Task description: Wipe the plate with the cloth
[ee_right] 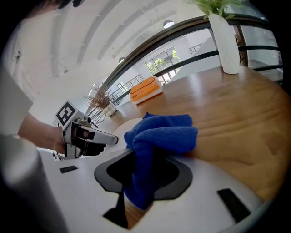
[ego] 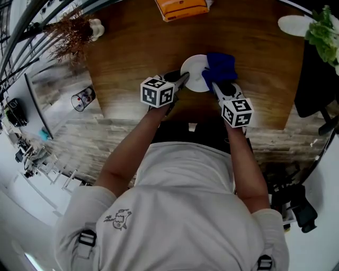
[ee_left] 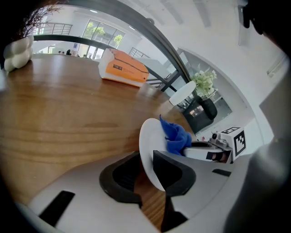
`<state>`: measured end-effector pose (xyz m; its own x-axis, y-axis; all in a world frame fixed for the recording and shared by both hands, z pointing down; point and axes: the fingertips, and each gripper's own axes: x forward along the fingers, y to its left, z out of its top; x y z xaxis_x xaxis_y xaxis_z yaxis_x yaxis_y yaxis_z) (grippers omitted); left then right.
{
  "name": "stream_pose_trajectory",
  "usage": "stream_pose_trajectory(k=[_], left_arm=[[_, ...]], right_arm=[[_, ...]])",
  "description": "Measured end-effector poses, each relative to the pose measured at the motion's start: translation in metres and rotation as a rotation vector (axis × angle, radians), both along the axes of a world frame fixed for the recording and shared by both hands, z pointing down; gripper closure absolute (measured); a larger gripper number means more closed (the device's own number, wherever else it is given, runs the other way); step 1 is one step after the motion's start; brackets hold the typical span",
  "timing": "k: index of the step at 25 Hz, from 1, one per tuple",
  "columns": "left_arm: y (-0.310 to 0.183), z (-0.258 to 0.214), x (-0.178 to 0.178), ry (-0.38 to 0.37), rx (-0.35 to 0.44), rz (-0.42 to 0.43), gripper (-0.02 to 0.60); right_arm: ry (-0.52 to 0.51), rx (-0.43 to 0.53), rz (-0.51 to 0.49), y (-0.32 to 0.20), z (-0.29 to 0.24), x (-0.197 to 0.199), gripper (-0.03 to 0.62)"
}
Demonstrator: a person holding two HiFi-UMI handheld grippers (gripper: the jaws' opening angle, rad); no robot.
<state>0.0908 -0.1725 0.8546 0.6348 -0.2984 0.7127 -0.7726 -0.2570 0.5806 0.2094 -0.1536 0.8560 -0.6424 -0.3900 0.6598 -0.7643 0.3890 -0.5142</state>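
Observation:
A white plate (ego: 194,73) is over the wooden table (ego: 132,63), close in front of me. Its rim (ee_left: 149,136) stands between the jaws of my left gripper (ego: 181,80), which looks open: the right jaw is against the plate and a sliver of wood shows beside the left one (ee_left: 146,160). My right gripper (ego: 217,87) is shut on a bunched blue cloth (ee_right: 159,134). The cloth (ego: 220,66) lies against the plate's right side (ee_left: 176,136). The right gripper view shows the left gripper (ee_right: 86,136) across the plate.
An orange box (ego: 180,8) lies at the table's far edge. A white vase of dried stems (ego: 79,32) stands far left. A white dish (ego: 294,24) and a green plant (ego: 326,32) are far right. The table's near edge (ego: 185,120) is by my body.

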Motion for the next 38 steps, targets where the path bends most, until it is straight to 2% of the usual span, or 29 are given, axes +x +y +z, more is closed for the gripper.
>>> stream_pose_trajectory(k=[6,10,14,18,20,23,26,28,33,38], left_arm=[[-0.003,-0.016,0.005,0.031,0.034,-0.04,0.529],[0.0,-0.038,0.019,0.122,0.028,-0.065,0.563],[0.009,-0.067,0.041,0.17,0.054,-0.008,0.566],[0.01,-0.106,0.04,0.24,0.082,-0.02,0.566],[0.004,-0.13,0.035,0.274,0.118,-0.037,0.566],[-0.014,-0.166,0.017,0.312,0.194,-0.084,0.566],[-0.032,-0.201,-0.002,0.333,0.263,-0.122,0.566],[-0.039,-0.221,-0.013,0.347,0.294,-0.118,0.566],[-0.022,-0.261,-0.031,0.393,0.322,-0.063,0.565],[-0.001,-0.29,-0.039,0.412,0.352,0.03,0.565]], right_arm=[[-0.021,-0.027,0.012,0.003,0.001,0.0,0.476],[-0.007,-0.026,0.012,-0.001,-0.007,0.002,0.476],[-0.014,0.064,0.005,-0.019,-0.046,-0.008,0.476],[-0.063,0.162,-0.024,-0.026,-0.105,-0.033,0.476],[-0.103,0.186,-0.044,-0.021,-0.132,-0.05,0.476],[-0.111,0.209,-0.078,-0.01,-0.159,-0.068,0.476],[-0.051,0.225,-0.11,0.005,-0.169,-0.068,0.476],[0.014,0.265,-0.109,0.002,-0.176,-0.058,0.476],[0.161,0.398,-0.062,-0.028,-0.223,-0.038,0.476],[0.21,0.526,-0.066,-0.046,-0.286,-0.067,0.476]])
